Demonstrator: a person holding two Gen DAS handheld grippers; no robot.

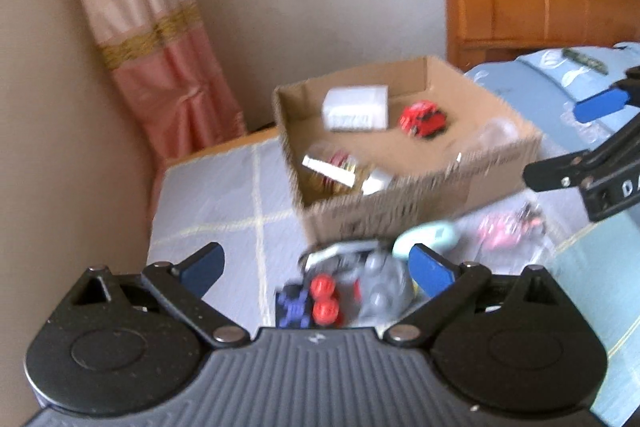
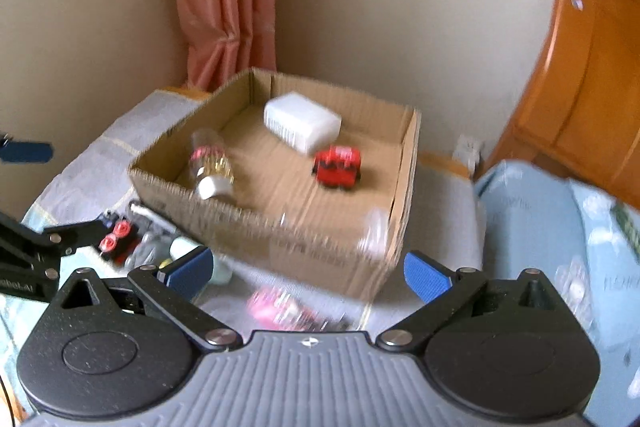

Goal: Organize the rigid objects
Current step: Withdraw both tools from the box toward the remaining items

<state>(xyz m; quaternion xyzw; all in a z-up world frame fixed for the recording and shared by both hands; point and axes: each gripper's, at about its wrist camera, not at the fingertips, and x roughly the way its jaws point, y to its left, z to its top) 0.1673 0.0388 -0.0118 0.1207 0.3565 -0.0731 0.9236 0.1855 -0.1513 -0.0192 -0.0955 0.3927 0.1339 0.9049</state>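
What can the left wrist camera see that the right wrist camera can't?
Only the left wrist view shows the grey lumpy toy and the small dark-blue toy vehicle lying right between the open left gripper.

Only the right wrist view shows the white wall socket beside the orange wooden headboard.

Both show the brown cardboard box holding a red toy car, a white rectangular box and a clear bottle with a white cap, plus the blurry pink toy outside it.
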